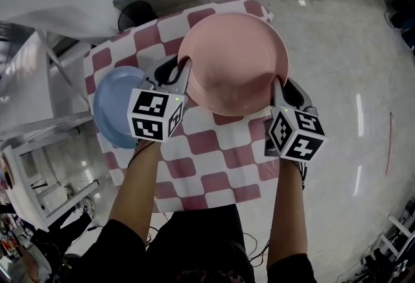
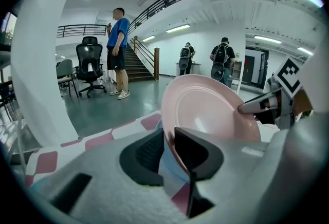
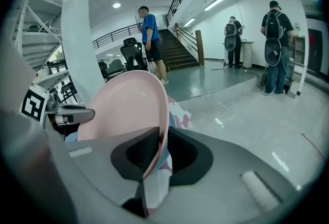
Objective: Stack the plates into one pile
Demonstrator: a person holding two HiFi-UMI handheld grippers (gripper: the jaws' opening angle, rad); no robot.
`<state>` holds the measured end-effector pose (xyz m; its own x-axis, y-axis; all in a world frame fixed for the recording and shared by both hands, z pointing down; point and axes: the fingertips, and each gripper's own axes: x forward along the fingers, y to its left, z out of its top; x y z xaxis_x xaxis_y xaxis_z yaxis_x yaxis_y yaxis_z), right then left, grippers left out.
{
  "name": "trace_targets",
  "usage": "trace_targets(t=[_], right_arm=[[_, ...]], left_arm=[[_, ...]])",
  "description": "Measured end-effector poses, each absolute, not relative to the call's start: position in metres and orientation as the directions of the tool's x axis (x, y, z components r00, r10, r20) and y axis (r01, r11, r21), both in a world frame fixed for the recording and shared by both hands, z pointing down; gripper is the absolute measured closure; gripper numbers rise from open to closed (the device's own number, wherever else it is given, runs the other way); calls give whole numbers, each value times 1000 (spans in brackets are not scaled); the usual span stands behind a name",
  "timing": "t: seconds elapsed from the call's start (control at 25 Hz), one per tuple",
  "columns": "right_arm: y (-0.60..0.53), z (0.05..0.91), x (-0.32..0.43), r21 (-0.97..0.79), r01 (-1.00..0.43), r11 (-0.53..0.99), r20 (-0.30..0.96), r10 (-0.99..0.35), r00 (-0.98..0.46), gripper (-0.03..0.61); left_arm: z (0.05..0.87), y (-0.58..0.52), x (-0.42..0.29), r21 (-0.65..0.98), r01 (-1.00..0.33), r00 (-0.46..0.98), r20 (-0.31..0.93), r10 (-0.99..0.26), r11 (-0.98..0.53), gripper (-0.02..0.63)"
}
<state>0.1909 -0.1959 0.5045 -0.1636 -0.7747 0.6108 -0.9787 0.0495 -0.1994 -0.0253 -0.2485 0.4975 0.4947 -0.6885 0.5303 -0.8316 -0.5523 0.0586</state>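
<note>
The left hand-held gripper (image 1: 181, 71) is clamped narrowly on the near left rim of a pink plate (image 1: 233, 61); in the left gripper view its two dark pads (image 2: 193, 148) pinch the thin edge of the pink plate (image 2: 211, 110) between them. The right hand-held gripper (image 1: 279, 86) grips the opposite, near right rim the same way, and in the right gripper view the edge of the pink plate (image 3: 123, 110) runs straight down between its closed-in jaws. Each gripper carries a cube with black and white square markers, one (image 1: 155, 113) just left of the pink plate and one (image 1: 297, 134) just below its right edge. Bare forearms and dark sleeves lead back from the pink plate toward the bottom of the head view. The pink plate is held between the two grippers, tilted, above the far right part of a small desk (image 1: 207, 145) covered in a pink and white checked cloth. A blue plate (image 1: 110, 106) lies flat on the cloth to the left of the pink plate, just beyond the left marker cube. Beyond the pink plate, the left gripper view shows a wide glossy floor (image 2: 103, 110), a person in a blue shirt (image 2: 117, 38) beside a black office chair (image 2: 90, 66), a staircase (image 2: 136, 63), and two people with backpacks (image 2: 222, 61) further right.
</note>
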Motion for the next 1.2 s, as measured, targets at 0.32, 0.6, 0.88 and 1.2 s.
trace_targets(t=[0.32,0.6,0.88,1.2], right_arm=[[-205,512,194,-187,-981,58,634,-755,-165,515],[-207,523,196,-162,-985,63,664,-731,-156,507],[-211,526,196,-143,-988,64,674,-724,-144,503],[-213,535,194,-126,-990,65,694,-707,-135,500]], left_arm=[[507,-257,-22,47,-819,495,564,-661,-572,542],[520,-262,-19,26,-805,478,620,-622,-593,531],[527,-265,-19,31,-801,475,640,-604,-597,528],[540,-268,-22,23,-802,451,677,-581,-596,530]])
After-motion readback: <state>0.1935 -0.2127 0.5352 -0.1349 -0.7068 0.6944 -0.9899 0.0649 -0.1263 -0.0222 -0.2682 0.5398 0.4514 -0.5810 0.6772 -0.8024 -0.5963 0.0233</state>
